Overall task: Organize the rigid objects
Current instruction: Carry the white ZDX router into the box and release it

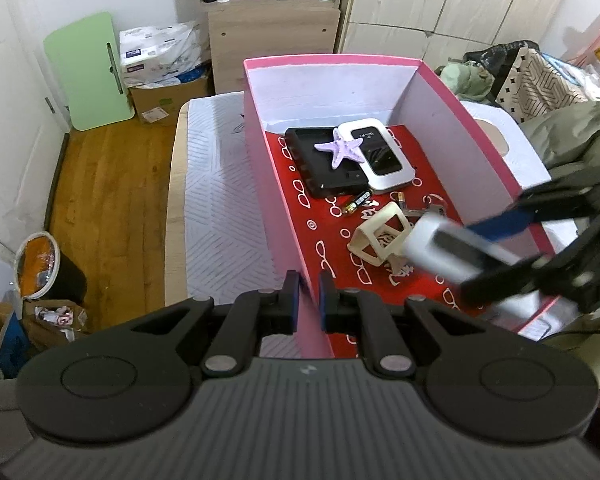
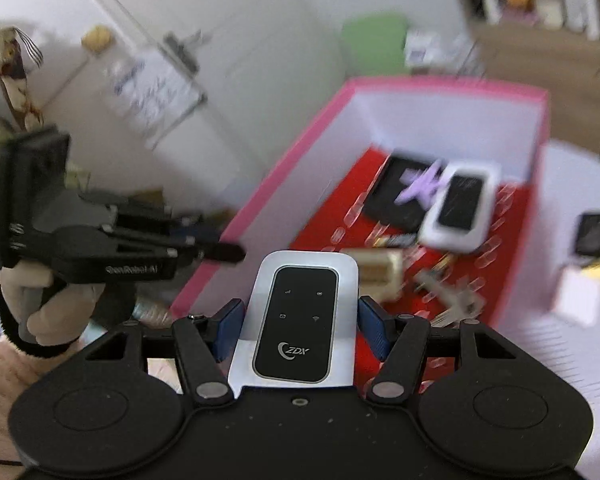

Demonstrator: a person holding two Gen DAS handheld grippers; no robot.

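Gripped between the blue pads of the right gripper [image 2: 298,322], a white pocket router [image 2: 296,320] is being carried over the near end of the pink box [image 1: 260,152]. That box is being steadied by the left gripper [image 1: 309,300], whose jaws are pressed together on its near wall. Several things are already lying inside: a black case [image 1: 324,164] topped by a purple starfish [image 1: 342,148], a second white router [image 1: 380,156], a battery [image 1: 356,204], some keys [image 1: 428,212] and a cream stand [image 1: 380,236]. Judging by the blurred items being seen beyond the box's right wall [image 2: 596,248], more is probably being left to sort, so the task is likely well under way but unfinished.
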